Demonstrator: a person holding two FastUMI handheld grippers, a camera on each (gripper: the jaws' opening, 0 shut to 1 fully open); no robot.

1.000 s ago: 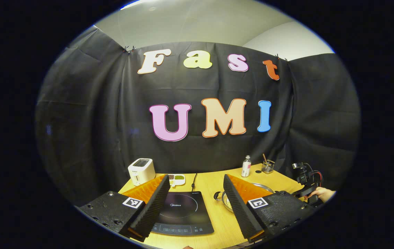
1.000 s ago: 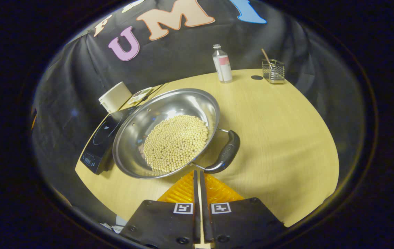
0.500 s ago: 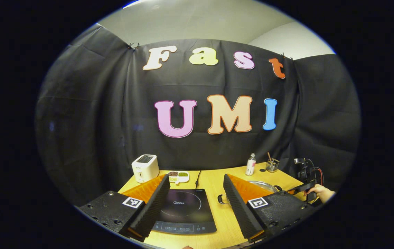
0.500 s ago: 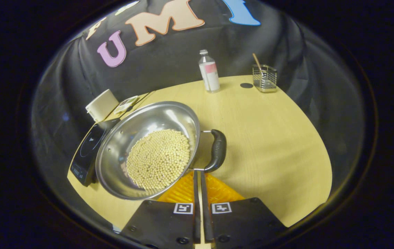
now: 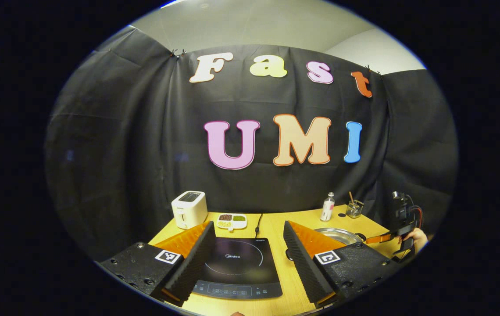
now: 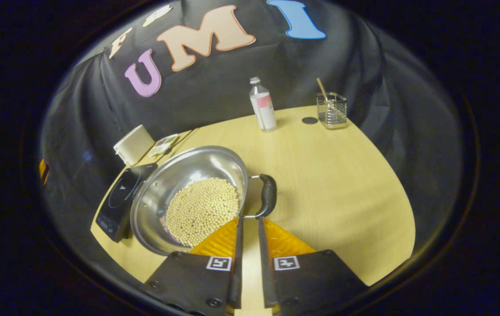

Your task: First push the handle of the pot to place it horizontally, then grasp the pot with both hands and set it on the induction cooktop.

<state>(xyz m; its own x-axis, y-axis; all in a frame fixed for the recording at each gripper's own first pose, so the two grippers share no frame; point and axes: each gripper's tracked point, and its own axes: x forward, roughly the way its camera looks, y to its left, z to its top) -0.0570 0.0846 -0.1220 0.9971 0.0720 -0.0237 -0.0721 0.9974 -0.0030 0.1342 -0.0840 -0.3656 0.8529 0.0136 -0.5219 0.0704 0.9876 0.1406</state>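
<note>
The pot (image 6: pixel 191 199) of beans sits mid-bench beside the cooktop (image 6: pixel 120 202), its handle (image 6: pixel 268 195) just ahead of the slightly parted, empty right claw (image 6: pixel 249 228), apparently readying a grasp, while the left claw (image 5: pixel 248 245) waits wide open over the cooktop.

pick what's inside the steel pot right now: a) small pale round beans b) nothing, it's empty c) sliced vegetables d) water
a: in the right gripper view the pot holds a heap of small pale round beans covering its bottom, with bare shiny steel wall around them.
</note>
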